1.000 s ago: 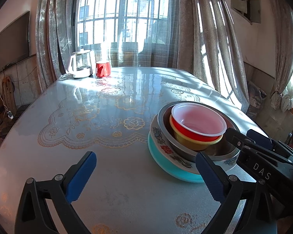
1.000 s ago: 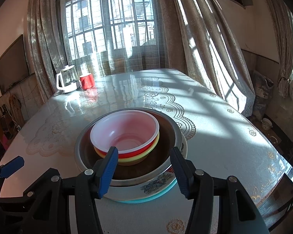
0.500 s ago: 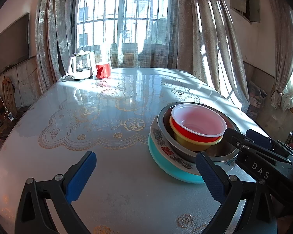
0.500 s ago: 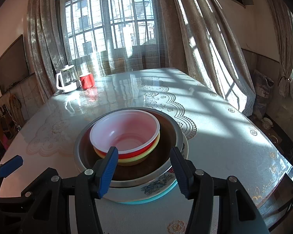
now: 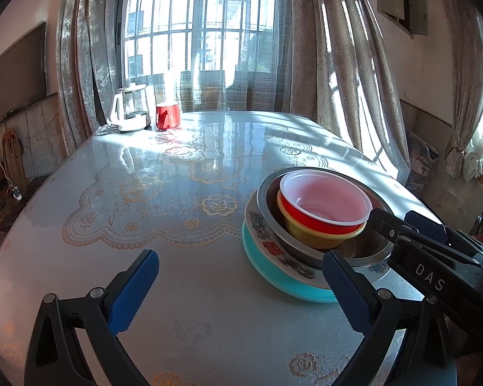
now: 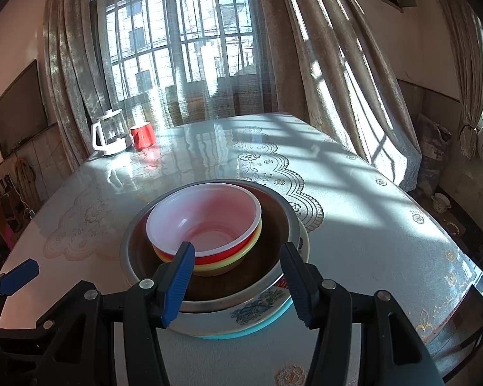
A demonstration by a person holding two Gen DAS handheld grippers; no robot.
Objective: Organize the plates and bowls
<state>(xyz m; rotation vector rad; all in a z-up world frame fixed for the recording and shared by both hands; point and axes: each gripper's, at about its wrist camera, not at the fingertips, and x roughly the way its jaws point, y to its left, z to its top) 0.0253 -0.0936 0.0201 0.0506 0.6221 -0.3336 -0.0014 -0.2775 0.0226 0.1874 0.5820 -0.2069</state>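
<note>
One stack stands on the table: a teal plate (image 5: 273,276) at the bottom, a floral plate (image 5: 263,233), a steel bowl (image 5: 267,193), a yellow bowl (image 5: 318,241) and a red bowl (image 5: 325,199) with a white inside on top. My left gripper (image 5: 238,257) is open wide over the bare table, its right finger just in front of the stack. My right gripper (image 6: 238,247) is open at the stack's near side, above the steel bowl's rim (image 6: 128,247), and nothing is held between its pads. From here the red bowl (image 6: 209,222) lies straight ahead.
A white kettle (image 5: 128,112) and a red mug (image 5: 167,115) stand at the table's far left corner. The patterned table (image 5: 177,225) stretches ahead and to the left of the stack. Its right edge runs close behind the stack. Curtains hang beyond.
</note>
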